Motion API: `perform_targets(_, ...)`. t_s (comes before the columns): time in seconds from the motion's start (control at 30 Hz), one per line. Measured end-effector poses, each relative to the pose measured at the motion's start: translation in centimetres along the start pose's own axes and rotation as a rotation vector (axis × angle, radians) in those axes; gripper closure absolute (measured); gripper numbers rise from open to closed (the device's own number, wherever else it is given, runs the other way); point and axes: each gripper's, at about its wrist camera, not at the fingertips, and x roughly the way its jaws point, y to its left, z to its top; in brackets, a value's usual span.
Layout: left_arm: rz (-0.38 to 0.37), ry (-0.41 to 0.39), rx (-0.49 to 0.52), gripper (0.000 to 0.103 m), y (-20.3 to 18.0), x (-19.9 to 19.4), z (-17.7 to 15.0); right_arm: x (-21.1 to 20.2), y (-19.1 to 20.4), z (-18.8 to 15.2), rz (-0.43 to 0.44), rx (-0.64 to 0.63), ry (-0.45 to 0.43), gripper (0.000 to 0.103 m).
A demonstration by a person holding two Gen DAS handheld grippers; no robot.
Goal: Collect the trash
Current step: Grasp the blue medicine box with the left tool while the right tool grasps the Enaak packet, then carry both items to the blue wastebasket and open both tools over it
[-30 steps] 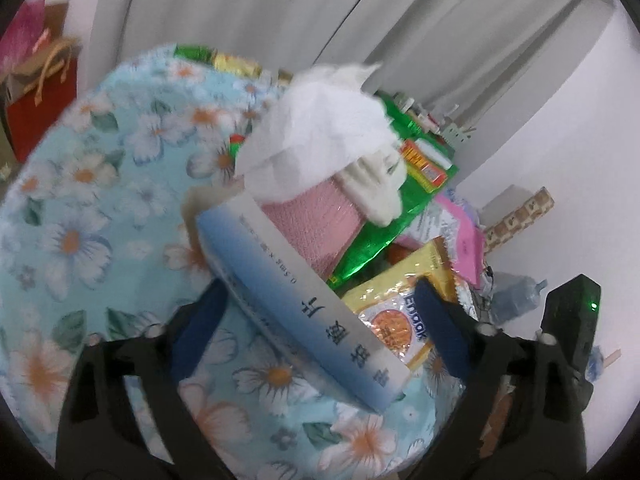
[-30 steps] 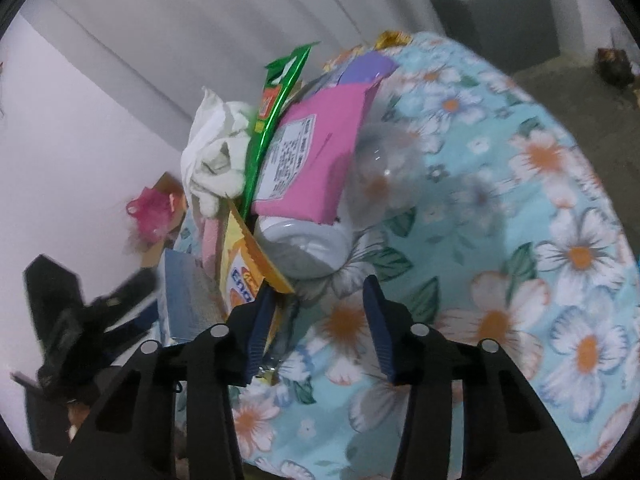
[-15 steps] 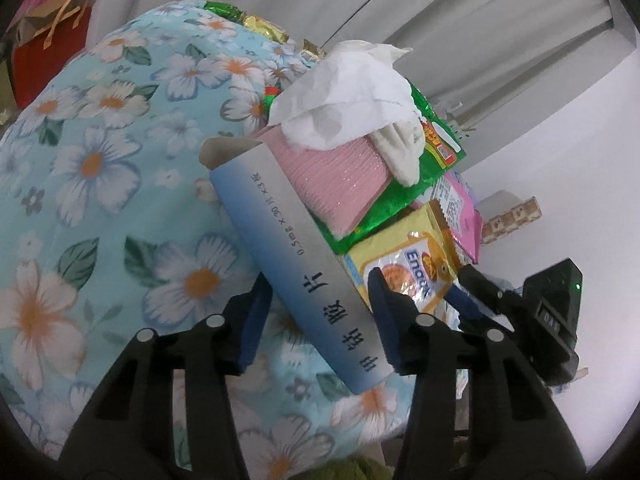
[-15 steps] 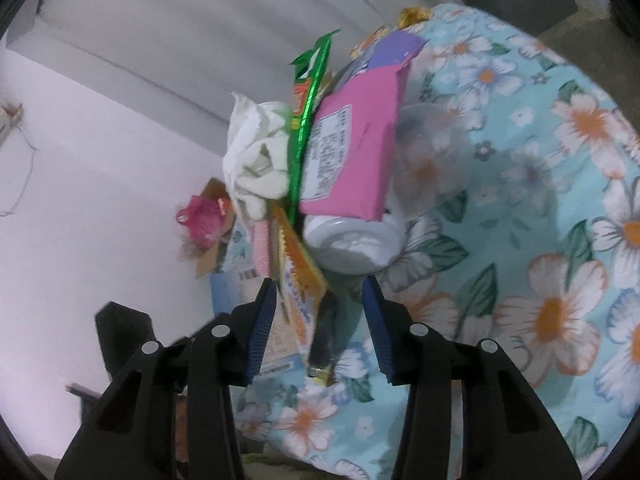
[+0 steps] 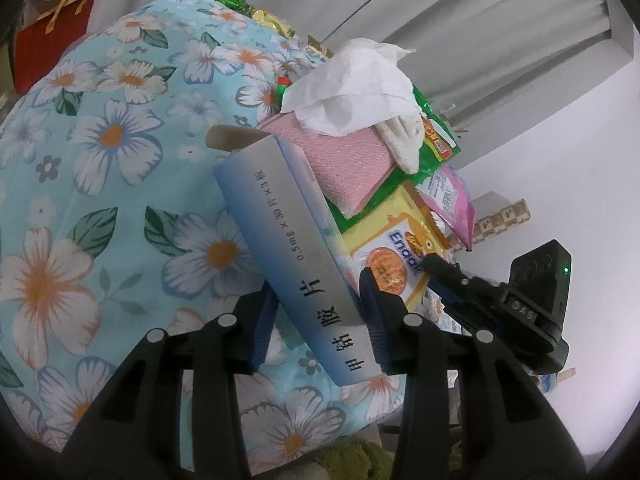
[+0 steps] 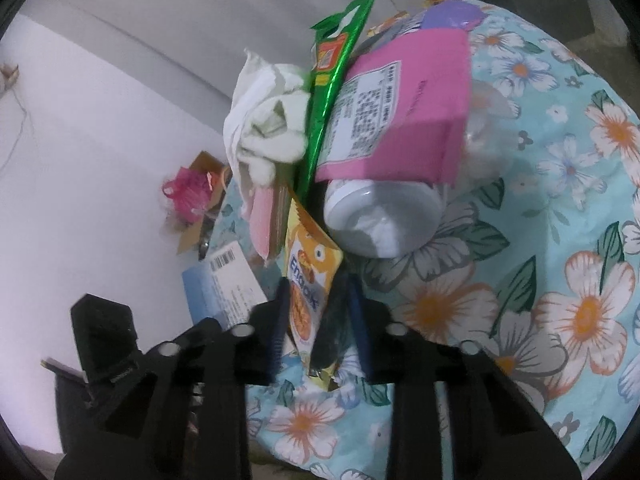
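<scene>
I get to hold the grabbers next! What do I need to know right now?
Left tool: jaws have just been closing, now pinching the blue medicine box.
Right tool: jaws have just been closing around the yellow snack packet; a firm pinch is not clear.
The trash pile sits heaped on the flowered cloth: white tissue, green wrapper, pink pouch, white jar.
Done: nothing carried off yet.
Left: lift out both items, then collect the rest.

The left gripper (image 5: 318,322) is pointing downward, its jaws having just been closing, pads pressing on something between them. The right gripper (image 6: 320,322) is angling downward likewise, its jaws narrowing around something too.
</scene>
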Motion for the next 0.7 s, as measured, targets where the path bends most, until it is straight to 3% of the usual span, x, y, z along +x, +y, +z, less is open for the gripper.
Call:
perform_targets(0.17,-0.008,-0.013,0.015,0.067,0.0,-1.0,-0.5,-0.2,0.6,0.0,-0.024,-0.047,-0.004,0.098)
perform_targets(0.7,-0.005,-0.075,0.113,0.074,-3.1,-5.4,-3.0,-7.3,2.6,-2.1,-0.067,-0.182,-0.174,0.101)
